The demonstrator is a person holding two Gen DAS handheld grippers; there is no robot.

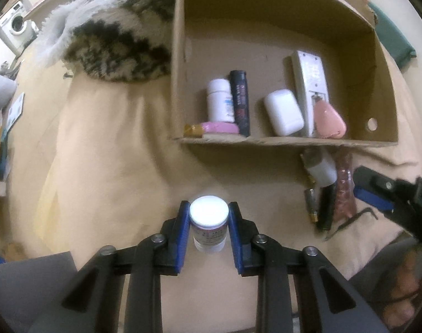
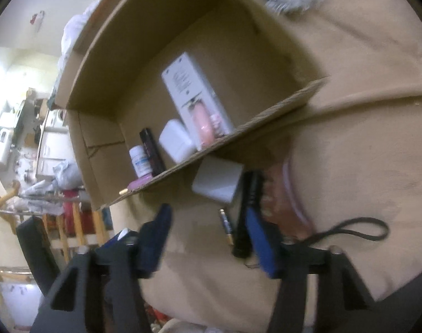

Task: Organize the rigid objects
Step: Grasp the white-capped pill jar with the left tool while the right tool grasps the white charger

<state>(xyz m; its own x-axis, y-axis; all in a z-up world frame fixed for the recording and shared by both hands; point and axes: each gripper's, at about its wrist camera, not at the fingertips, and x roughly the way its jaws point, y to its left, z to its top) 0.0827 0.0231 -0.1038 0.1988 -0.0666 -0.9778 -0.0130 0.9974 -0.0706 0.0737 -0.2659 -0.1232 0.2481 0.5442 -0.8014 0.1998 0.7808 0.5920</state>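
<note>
The left gripper (image 1: 209, 222), low in the frame, pinches a small white-capped plastic jar (image 1: 209, 223) between its blue pads, apparently to carry it to the open cardboard box (image 1: 383, 88) at upper right. That box holds a white remote (image 1: 311, 83), white case (image 1: 283, 112), pill bottle (image 1: 219, 101) and black tube (image 1: 241, 102). The right gripper (image 2: 208, 233) stands spread, empty, over a black flashlight (image 2: 245, 216) outside the box.

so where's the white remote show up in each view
Left wrist view: the white remote stands in the right part of the cardboard box, upper right of the picture.
Right wrist view: the remote is near the picture's centre.
Shared landmark: the pink case against it.
</note>
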